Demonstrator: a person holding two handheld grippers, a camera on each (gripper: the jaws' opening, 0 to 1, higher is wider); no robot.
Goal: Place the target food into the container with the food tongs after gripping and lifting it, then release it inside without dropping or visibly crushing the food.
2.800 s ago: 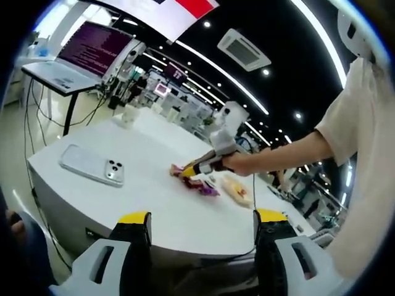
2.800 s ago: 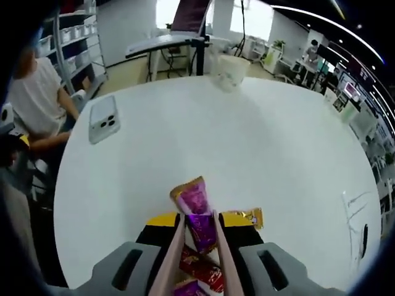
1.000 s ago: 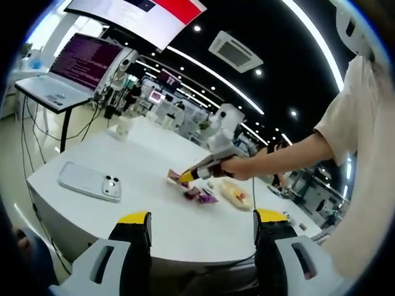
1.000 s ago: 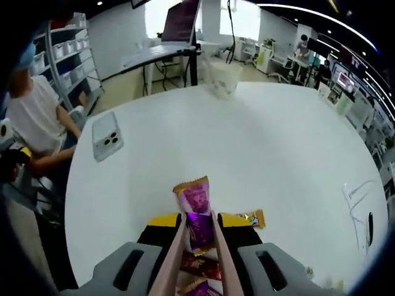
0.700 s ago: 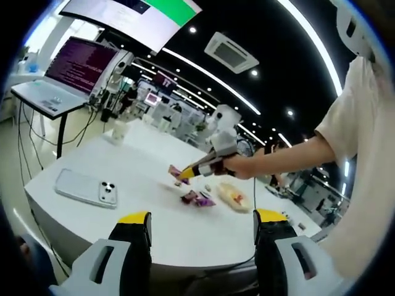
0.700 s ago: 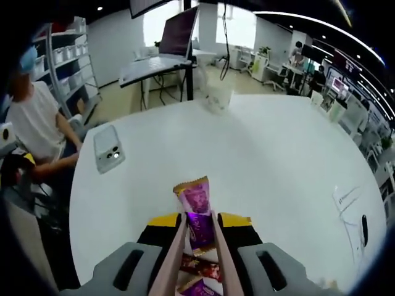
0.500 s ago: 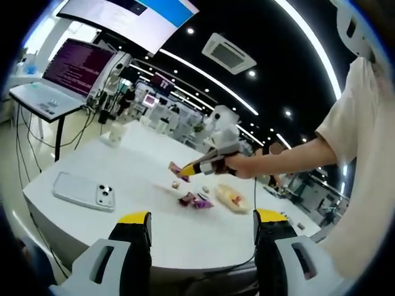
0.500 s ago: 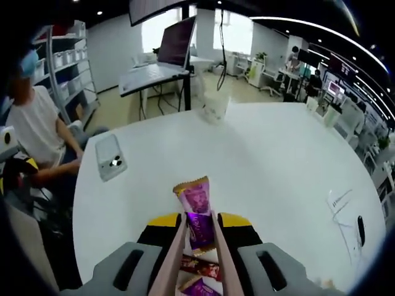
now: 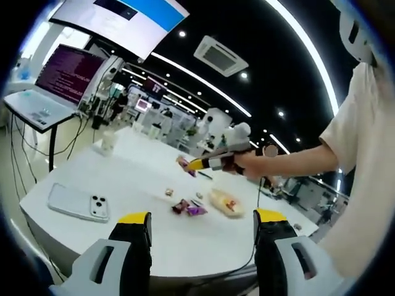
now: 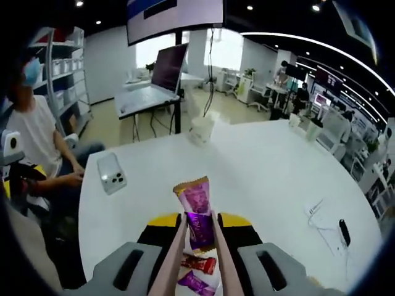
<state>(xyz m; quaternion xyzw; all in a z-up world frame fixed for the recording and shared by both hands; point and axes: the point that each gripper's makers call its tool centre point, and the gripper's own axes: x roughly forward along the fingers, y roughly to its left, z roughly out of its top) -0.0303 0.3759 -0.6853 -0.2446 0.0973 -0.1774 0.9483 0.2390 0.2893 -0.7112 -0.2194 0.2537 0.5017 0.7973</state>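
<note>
**Snack lifted, container ahead**

White table (image 10: 259, 179) lies well below. Purple snack (image 10: 196, 206) is clamped by pink tongs (image 10: 176, 259) squeezed in the right gripper (image 10: 199, 231). Left gripper (image 9: 200, 217) is held apart, idle. Pressure should be kept light and travel level toward the cup (image 10: 200, 131), probably the container.

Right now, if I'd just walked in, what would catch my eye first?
A purple snack packet pinched in pink food tongs, held up above the white round table by the right gripper. Below it, more wrapped snacks lie on the table, and a phone near its edge.
</note>
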